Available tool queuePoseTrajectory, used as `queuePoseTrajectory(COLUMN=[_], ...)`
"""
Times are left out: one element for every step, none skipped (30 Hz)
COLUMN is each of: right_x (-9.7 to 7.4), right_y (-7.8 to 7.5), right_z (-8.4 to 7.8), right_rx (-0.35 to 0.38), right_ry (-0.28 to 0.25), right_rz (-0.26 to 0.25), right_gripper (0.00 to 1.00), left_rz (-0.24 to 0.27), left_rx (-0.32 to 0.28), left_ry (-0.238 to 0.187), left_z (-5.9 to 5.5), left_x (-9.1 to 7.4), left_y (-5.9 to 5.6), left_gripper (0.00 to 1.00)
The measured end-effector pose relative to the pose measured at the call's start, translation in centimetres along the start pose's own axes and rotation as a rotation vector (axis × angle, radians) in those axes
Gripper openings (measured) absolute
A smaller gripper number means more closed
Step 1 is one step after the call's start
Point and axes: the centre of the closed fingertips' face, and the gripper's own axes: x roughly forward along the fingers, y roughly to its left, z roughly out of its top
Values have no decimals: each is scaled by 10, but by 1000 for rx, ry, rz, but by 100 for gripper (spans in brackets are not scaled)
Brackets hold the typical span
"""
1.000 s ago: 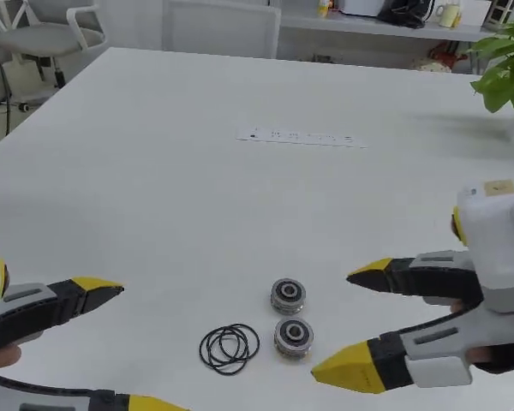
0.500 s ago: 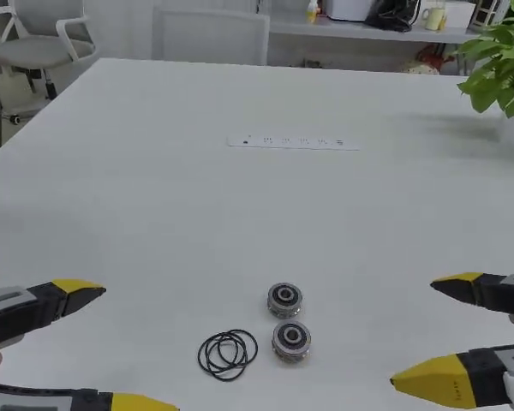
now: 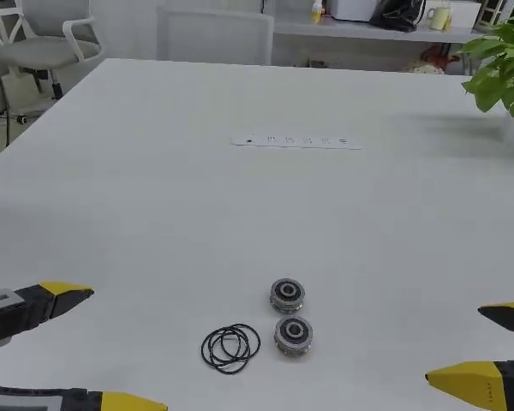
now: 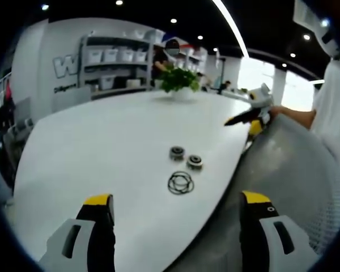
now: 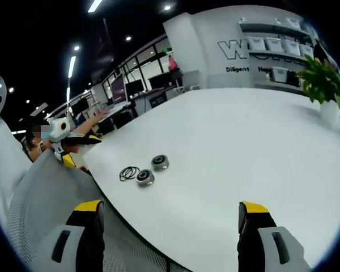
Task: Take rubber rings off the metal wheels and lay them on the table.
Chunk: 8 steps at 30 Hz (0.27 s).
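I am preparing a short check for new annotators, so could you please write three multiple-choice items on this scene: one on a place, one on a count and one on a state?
1. In the head view, where do the rubber rings lie on the table?
A. Hanging from a gripper
B. Just left of the nearer metal wheel
C. At the table's far edge

2. How many metal wheels are on the table?
A. Two
B. Four
C. Six

3. How are the left gripper and the right gripper?
A. Both shut on rings
B. One shut on a wheel
C. Both open and empty

Answers:
1 B: the black rings lie in a loose pile beside that wheel.
2 A: the farther wheel sits just behind the nearer one, and there are no more.
3 C: each pair of jaws is spread wide with nothing between.
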Motion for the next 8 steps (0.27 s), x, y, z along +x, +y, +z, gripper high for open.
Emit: queuePoseTrajectory(right_x=[0,1,1,1,1,1,1,1], right_y=[0,0,0,0,1,1,2,2], right_z=[-1,-2,-2,-3,-4,-4,-5,-4], right_rx=[6,8,8,7,6,5,4,2], right_ry=[2,2,5,7,9,11,11,10], right_rz=[-1,0,0,0,1,2,3,5], right_gripper=[99,99,98,97,97,97,97,97], left_rz=[1,3,6,8,16,21,23,25], left_rx=[-3,-5,-5,-6,-6,-7,-7,-6], left_ry=[0,0,1,2,2,1,-1,-2], left_z=[0,-1,-1,-1,-1,0,1,2], left_x=[-1,-1,-1,-2,-2,-3,-4,-4], left_y=[-1,-1,0,0,1,2,2,1], left_gripper=[93,93,93,93,92,92,92,92])
